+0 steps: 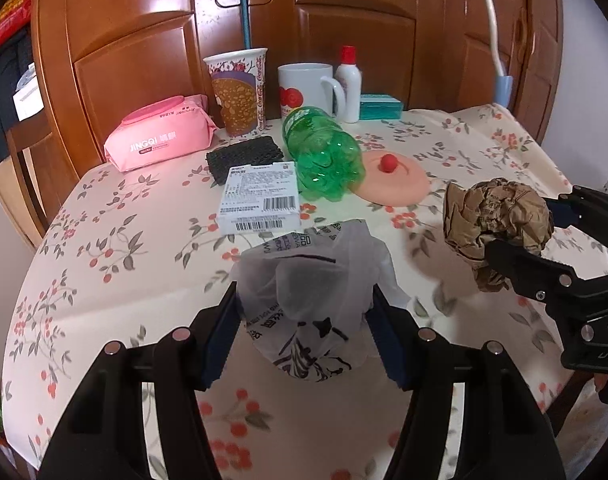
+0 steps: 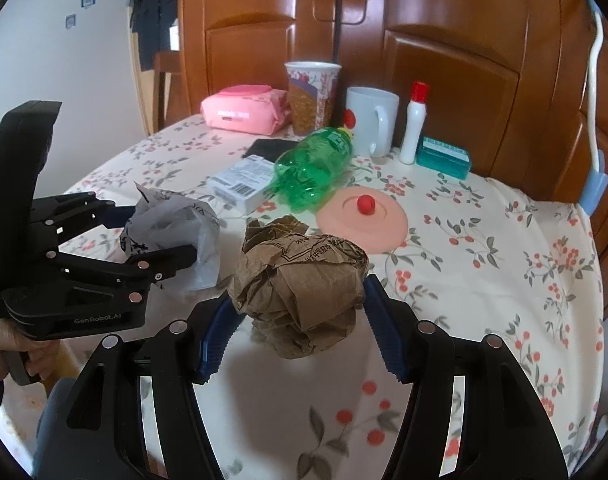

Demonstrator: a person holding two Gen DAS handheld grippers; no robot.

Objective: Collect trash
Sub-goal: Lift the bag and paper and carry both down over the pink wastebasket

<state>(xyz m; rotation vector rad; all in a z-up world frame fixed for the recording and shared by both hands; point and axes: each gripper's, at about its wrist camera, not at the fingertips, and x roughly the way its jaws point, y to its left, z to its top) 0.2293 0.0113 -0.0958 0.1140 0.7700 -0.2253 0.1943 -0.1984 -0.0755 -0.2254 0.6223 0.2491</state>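
Observation:
My left gripper (image 1: 304, 320) is shut on a crumpled white plastic bag (image 1: 315, 300) with black print and holds it above the table. It also shows in the right wrist view (image 2: 144, 236) with the bag (image 2: 176, 232). My right gripper (image 2: 300, 320) is shut on a crumpled brown paper ball (image 2: 300, 284), held above the table; the ball (image 1: 495, 220) and the right gripper (image 1: 543, 232) show at the right of the left wrist view. An empty green plastic bottle (image 1: 323, 156) lies on its side further back, and it shows in the right wrist view (image 2: 311, 168).
On the floral tablecloth (image 1: 124, 260): a white barcode box (image 1: 260, 200), black mesh pad (image 1: 244, 154), pink lid with red knob (image 1: 391, 178), pink wipes pack (image 1: 160, 136), paper cup (image 1: 240, 88), white mug (image 1: 307, 88), white bottle (image 1: 348, 84), teal box (image 1: 379, 106). Wooden wardrobe (image 1: 144, 40) behind.

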